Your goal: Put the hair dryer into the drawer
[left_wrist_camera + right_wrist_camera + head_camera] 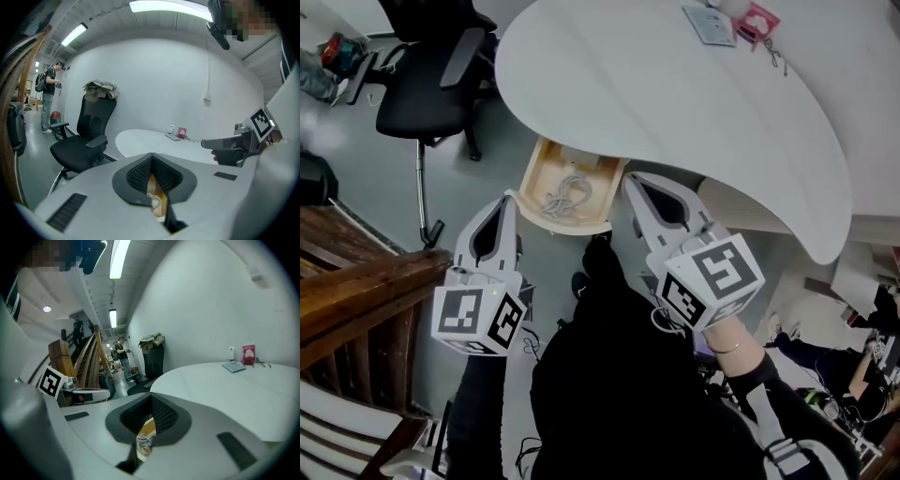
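Drawer (531, 178) gapes below the edge of the surface (675, 103); fingers of left gripper (507, 201) and right gripper (635, 185) are closed, empty. Shutting it now would leave the unseen hair dryer out.

Drawer (546, 178) ahead of left gripper (508, 200): rear hidden under tabletop (675, 103) edge. Coiled cord (567, 195) inside: ends not traceable. Small items (710, 23) far beyond right gripper (635, 183): too small to be identified.
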`<state>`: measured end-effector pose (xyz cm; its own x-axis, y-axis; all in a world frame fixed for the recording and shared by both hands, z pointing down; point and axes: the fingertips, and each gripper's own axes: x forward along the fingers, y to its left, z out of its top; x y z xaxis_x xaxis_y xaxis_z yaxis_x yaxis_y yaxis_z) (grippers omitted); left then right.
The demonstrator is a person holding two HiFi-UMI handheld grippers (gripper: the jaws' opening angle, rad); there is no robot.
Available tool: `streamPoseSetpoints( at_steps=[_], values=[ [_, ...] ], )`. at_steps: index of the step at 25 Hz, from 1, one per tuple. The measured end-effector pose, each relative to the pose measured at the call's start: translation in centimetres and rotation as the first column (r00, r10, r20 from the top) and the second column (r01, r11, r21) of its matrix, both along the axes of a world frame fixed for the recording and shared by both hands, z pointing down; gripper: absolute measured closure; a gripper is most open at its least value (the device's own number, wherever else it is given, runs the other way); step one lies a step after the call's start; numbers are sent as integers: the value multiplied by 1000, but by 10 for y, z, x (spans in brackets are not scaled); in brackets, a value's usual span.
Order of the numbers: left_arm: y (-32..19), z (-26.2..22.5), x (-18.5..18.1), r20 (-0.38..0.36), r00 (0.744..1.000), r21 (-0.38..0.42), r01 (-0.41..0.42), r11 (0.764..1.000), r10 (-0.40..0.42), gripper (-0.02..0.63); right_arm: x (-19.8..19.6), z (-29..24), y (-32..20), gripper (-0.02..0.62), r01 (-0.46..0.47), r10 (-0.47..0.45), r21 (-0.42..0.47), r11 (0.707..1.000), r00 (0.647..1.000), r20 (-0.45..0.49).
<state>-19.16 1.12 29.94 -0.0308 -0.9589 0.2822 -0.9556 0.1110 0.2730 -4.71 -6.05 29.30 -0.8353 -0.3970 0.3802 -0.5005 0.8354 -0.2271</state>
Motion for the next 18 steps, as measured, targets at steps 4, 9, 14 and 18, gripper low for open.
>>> streamPoseSetpoints(
  at_steps=[4,9,14,18],
  values=[
    [5,-19,3,37,999,45,5,999,-7,597,5,-16,5,594,0,-1,29,1000,999,33],
    [15,-44,7,84,996,108,2,994,-11,597,11,-37,16,594,3,-9,94,996,998,58],
    [33,-60,4,60,997,152,29,988,-39,597,18,-58,28,594,-16,4,113,994,994,108],
    [48,-72,-1,19,997,175,64,982,-68,597,24,-74,34,594,-43,26,118,992,989,146]
  ],
)
